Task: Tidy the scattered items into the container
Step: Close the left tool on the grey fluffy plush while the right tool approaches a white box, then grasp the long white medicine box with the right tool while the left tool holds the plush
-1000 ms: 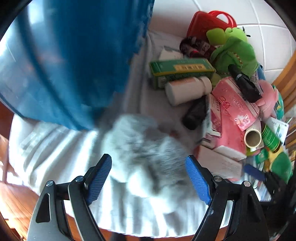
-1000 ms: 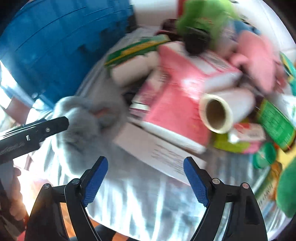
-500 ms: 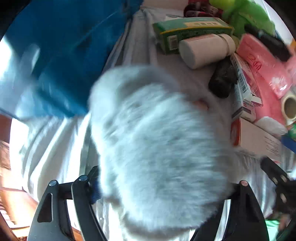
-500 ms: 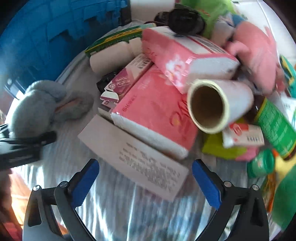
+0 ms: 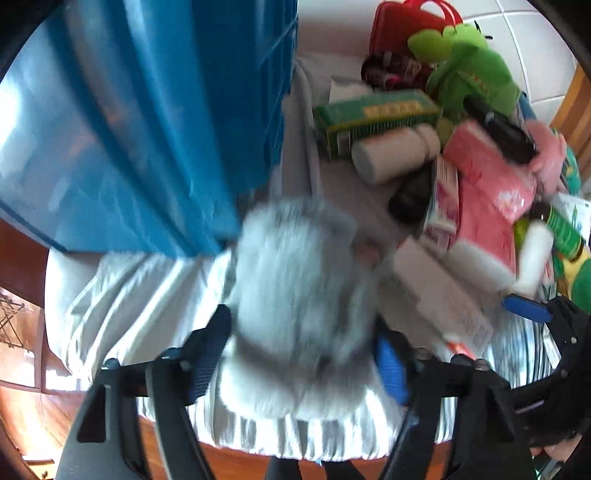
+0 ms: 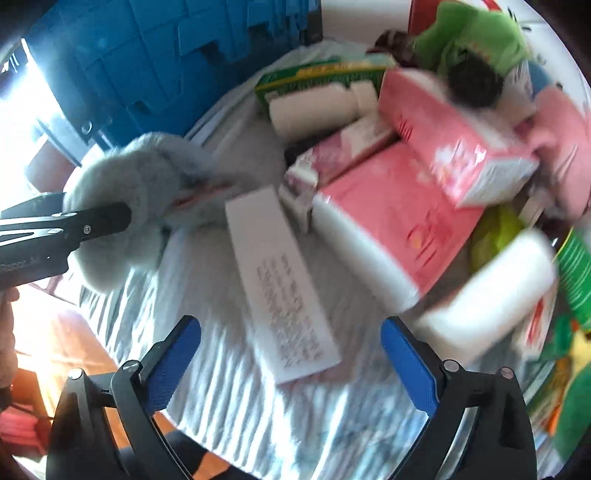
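My left gripper (image 5: 303, 354) is shut on a grey plush bunny (image 5: 299, 295) and holds it just above the striped cloth, beside the blue crate (image 5: 155, 122). The bunny (image 6: 140, 184) and the left gripper's finger (image 6: 92, 221) also show at the left of the right wrist view. My right gripper (image 6: 291, 358) is open and empty above the cloth, with a flat white box (image 6: 280, 280) between and ahead of its fingers. A white film roll (image 6: 487, 291) lies to its right.
A pile of items lies at the right: pink tissue packs (image 6: 384, 221), a green box (image 5: 373, 118), a white bottle (image 5: 391, 151), a green plush frog (image 5: 469, 62), a pink plush (image 6: 561, 147), a red case (image 5: 402, 22). The wooden table edge (image 5: 240, 461) is near.
My left gripper closed on the grey bunny and drew it back and up from the cloth. My right gripper shifted left over the white box; the film roll moved to the right.
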The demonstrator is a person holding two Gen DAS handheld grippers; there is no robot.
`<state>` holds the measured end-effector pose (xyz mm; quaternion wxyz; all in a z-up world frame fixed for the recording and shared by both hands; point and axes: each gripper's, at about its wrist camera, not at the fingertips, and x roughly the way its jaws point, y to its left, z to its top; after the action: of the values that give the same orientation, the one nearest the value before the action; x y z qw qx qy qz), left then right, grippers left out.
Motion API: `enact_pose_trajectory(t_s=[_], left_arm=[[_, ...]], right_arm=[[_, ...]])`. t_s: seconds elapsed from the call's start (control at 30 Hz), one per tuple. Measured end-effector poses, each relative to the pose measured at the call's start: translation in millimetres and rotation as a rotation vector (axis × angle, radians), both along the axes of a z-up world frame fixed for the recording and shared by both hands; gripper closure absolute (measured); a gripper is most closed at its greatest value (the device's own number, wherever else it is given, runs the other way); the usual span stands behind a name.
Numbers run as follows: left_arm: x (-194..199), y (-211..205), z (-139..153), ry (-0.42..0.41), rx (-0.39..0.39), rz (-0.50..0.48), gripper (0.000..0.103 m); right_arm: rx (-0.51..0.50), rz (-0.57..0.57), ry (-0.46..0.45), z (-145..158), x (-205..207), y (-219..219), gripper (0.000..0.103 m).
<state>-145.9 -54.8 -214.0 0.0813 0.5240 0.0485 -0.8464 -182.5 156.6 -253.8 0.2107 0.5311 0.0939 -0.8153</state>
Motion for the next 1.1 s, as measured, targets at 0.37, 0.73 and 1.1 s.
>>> enact_pose_trajectory(t_s=[0.37, 0.73, 1.1], left_arm=[[8, 5, -47, -0.058, -0.050, 0.005, 0.057], [23, 19, -59, -0.070, 0.004, -0.090, 0.066], [35, 17, -44, -0.068, -0.073, -0.086, 0.044]], right_arm=[[0.018, 0.005, -0.069, -27, -19, -10, 0.043], [0.066, 0.018, -0.044, -19, -31, -17, 0.052], [0.049, 0.039, 0.011, 10, -33, -6, 0.027]])
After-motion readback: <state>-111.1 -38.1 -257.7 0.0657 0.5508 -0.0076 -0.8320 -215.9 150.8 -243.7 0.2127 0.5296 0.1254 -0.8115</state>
